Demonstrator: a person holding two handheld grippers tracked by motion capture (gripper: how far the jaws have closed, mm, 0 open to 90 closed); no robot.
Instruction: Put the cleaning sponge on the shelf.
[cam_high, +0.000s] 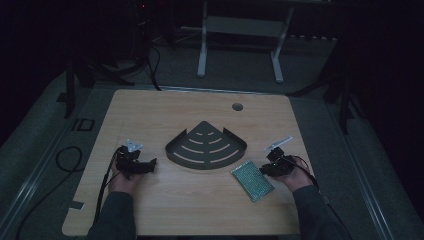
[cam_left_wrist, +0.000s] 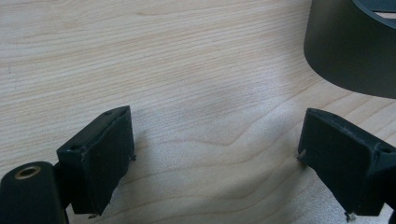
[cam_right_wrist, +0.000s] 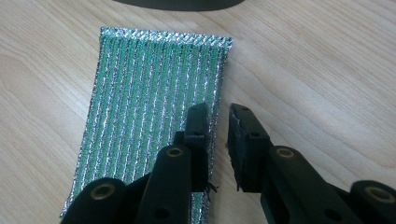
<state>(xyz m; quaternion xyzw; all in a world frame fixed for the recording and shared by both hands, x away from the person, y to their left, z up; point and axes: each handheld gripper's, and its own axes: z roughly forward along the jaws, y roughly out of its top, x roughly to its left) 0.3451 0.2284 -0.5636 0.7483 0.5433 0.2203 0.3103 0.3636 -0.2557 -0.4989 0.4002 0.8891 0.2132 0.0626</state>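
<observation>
While the right gripper (cam_right_wrist: 217, 122) is narrowing its jaws over the green scouring pad's (cam_right_wrist: 149, 112) near long edge, the pad is lying lengthwise just beside the dark corner tray (cam_high: 206, 146), not yet pinched.

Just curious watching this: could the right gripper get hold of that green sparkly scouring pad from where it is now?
Probably yes. The right gripper sits right at the long edge of the scouring pad, its jaws a narrow gap apart astride that edge. Nothing lies between them; the dark corner tray is off to the side on the table.
</observation>
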